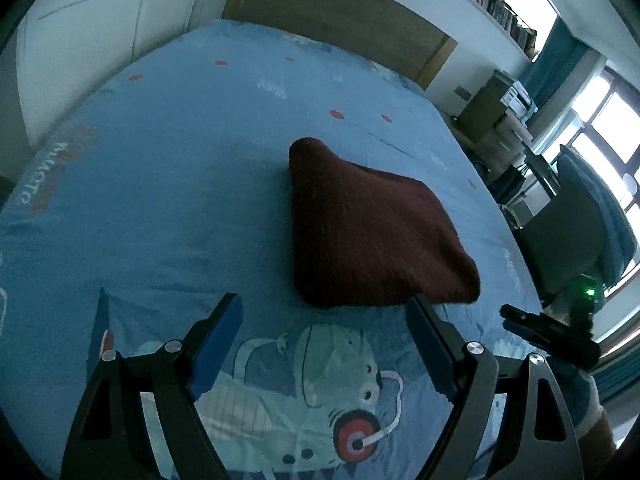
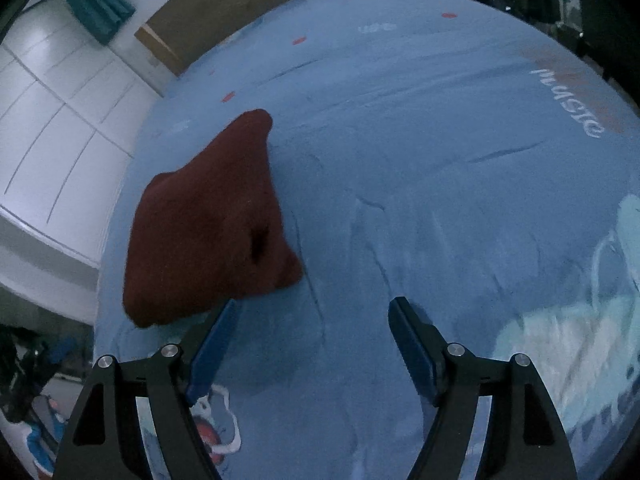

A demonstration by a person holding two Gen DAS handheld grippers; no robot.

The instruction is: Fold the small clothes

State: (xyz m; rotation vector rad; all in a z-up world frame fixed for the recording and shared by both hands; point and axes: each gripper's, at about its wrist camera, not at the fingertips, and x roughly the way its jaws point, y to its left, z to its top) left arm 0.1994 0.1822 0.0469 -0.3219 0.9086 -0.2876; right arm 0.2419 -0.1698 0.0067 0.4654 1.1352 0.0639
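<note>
A dark red knitted garment (image 1: 368, 228) lies folded into a compact, roughly triangular bundle on the blue bed sheet (image 1: 168, 168). My left gripper (image 1: 324, 308) hovers above the sheet just short of the bundle's near edge, open, with nothing between its blue pads. In the right wrist view the same garment (image 2: 208, 232) sits to the upper left of my right gripper (image 2: 312, 312), which is open and empty over bare sheet (image 2: 440, 160). The right gripper (image 1: 520, 320) also shows at the right edge of the left wrist view, held in a hand.
The sheet carries a cartoon print (image 1: 340, 392) near the front edge. A wooden headboard (image 1: 340, 12) stands at the far end. A dark chair (image 1: 576, 232) and a desk with clutter (image 1: 504, 116) stand beside the bed. White wardrobe doors (image 2: 52, 128) line one side.
</note>
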